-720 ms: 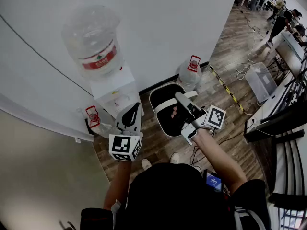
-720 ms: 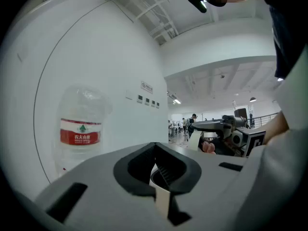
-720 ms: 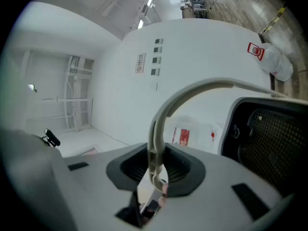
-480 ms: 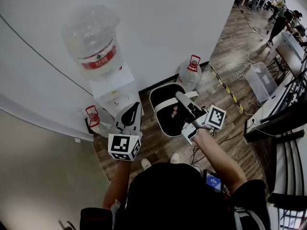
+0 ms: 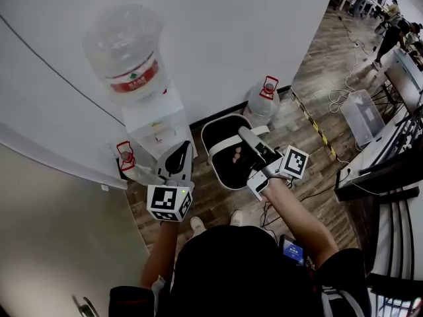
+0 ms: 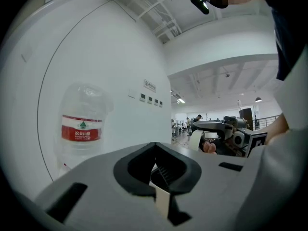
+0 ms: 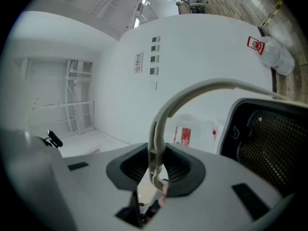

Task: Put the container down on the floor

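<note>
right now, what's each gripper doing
left gripper: shut, empty
right gripper: shut on the container handle

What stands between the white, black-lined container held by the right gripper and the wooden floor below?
Nothing visible. The white, black-lined container hangs by its handle from the right gripper over wooden floor; a clear water jug sits beside it, not under. The floor directly beneath is hidden.

The container (image 5: pixel 223 170), a black mesh-walled bin with a white rim, hangs open-top-up, its arched white handle (image 7: pixel 192 93) clamped in the right gripper (image 7: pixel 155 174).
</note>
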{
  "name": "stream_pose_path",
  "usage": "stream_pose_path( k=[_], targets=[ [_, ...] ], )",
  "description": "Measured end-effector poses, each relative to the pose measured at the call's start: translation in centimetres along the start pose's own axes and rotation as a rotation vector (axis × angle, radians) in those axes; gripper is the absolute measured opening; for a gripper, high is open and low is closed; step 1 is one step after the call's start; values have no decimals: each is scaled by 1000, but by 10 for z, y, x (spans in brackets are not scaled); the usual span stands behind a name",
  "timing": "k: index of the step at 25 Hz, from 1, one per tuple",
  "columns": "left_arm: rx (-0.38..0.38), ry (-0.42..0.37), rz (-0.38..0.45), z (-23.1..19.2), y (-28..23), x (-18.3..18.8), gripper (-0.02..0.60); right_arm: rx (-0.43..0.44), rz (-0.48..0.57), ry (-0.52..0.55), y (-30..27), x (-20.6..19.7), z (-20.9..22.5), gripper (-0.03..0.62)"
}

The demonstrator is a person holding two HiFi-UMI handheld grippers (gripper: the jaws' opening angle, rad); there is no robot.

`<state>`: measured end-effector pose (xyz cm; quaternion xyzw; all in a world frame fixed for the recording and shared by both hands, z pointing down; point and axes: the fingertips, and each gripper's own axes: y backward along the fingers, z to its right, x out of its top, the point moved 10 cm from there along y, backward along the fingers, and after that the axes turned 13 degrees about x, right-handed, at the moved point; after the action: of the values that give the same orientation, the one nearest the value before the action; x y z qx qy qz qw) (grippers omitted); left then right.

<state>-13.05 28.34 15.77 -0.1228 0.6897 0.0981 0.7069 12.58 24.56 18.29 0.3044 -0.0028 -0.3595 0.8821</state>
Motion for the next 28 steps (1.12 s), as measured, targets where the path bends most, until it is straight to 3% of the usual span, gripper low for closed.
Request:
stream_pose_path(
  k=[17, 28],
  targets=[
    [115, 18, -18, 51, -26, -9, 18, 2, -109, -44, 23, 57, 22, 91],
    [97, 38, -38, 13, -85, -18, 18, -22, -108, -62, -22, 75, 69, 91]
  ],
)
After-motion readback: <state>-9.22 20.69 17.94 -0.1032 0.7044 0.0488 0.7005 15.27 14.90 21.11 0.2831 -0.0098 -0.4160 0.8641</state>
